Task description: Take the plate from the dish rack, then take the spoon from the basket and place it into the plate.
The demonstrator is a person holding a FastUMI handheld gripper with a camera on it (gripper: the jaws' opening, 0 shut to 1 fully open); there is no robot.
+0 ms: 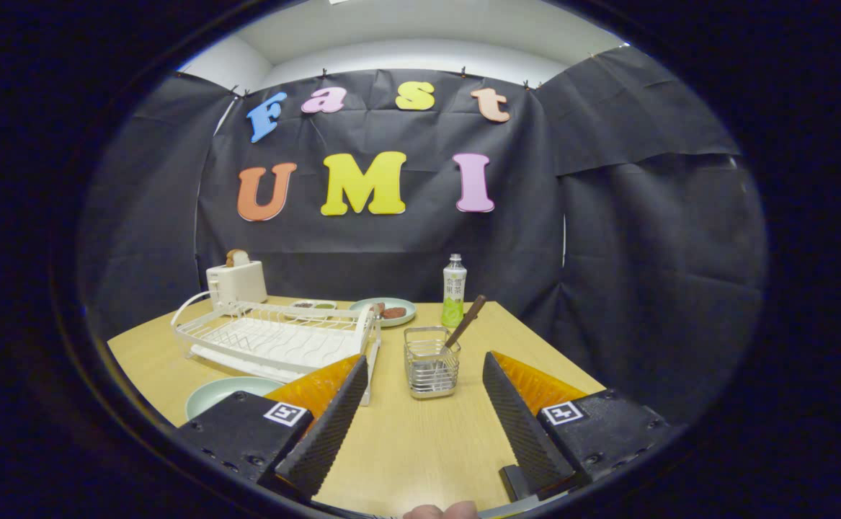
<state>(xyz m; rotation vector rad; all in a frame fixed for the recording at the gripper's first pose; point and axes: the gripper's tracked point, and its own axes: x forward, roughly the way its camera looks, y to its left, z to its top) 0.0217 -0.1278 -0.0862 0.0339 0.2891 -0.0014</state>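
A: Looking along the gripper (420, 404), I see its two ribbed black fingers (334, 425) spread wide apart with nothing between them but bare wooden table (420, 447).

B: Where is the spoon?

A: Just ahead of the fingers, standing in a small wire basket (432, 362) near the middle of the table. Only the brown handle of the spoon (466, 321) shows, leaning up and to the right over the rim; its bowl is lost behind the wires.

B: And the plate?

A: A pale green plate (222, 393) lies flat on the table to the near left, just in front of the white dish rack (276, 335). The left finger and its black mount cover the plate's right part, so I only get an arc of it. The rack itself holds no dishes that I can make out.

B: Anything farther back?

A: A white toaster (236, 281) with a slice of bread (237, 256) poking out, at the far left behind the rack. A second green plate (391, 311) with dark brown food on it, partly hidden by the rack's end, and a small dish (312, 306) whose contents are too small to tell. A green-labelled bottle (453, 290) stands at the far edge, right of that plate.

B: Who holds the gripper?

A: A fingertip (440, 511) shows below the fingers, cut off.
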